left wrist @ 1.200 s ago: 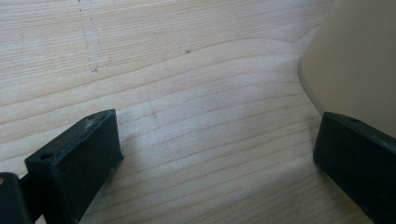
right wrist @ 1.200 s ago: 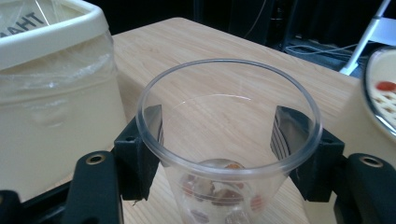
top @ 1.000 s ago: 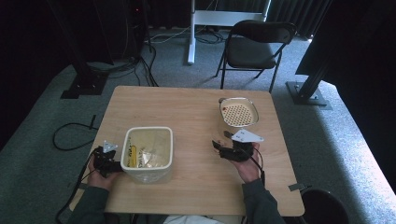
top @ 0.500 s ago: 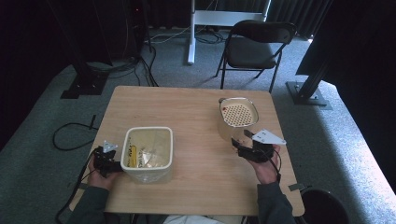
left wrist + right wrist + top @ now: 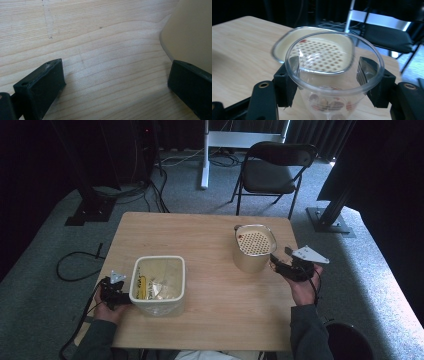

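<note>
right gripper (image 5: 328, 75): clamped on clear cup (image 5: 332, 82) beside strainer pot (image 5: 254, 247) | left gripper (image 5: 112, 82): spread wide, nothing held, beside tub (image 5: 157, 285) on desk (image 5: 210, 235) | cup: likely light, thin, slick, crushable; grip mid-wall gently, keep upright

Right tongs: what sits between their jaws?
A clear plastic cup, gripped by the right tongs in the right gripper view, just before the perforated strainer container.
</note>
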The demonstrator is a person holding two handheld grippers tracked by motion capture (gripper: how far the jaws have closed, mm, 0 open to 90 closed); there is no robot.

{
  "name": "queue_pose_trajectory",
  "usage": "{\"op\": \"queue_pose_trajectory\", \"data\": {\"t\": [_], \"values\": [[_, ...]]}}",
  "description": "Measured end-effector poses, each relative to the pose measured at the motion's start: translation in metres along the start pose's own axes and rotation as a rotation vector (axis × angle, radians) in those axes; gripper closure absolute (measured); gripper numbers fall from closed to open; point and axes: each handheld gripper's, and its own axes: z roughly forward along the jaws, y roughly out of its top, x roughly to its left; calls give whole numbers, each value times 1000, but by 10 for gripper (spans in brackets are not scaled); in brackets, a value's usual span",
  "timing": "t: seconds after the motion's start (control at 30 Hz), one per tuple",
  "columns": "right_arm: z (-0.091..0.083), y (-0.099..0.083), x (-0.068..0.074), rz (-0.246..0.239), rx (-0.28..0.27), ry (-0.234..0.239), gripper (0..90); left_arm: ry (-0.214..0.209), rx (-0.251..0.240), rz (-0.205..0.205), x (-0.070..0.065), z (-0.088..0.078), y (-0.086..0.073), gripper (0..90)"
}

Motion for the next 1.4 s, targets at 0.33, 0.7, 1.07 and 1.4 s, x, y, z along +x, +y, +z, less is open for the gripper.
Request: {"op": "queue_pose_trajectory", "data": {"t": [0.33, 0.7, 1.07, 1.4], "values": [[18, 10, -22, 1, 1, -91, 347, 0, 0, 0, 0, 0, 0, 12], [37, 16, -27, -40, 4, -129, 350, 0, 0, 0, 0, 0, 0, 13], [50, 31, -27, -143, 57, -225, 355, 0, 0, 0, 0, 0, 0, 13], [56, 50, -25, -207, 71, -259, 361, 0, 0, 0, 0, 0, 0, 12]]}}
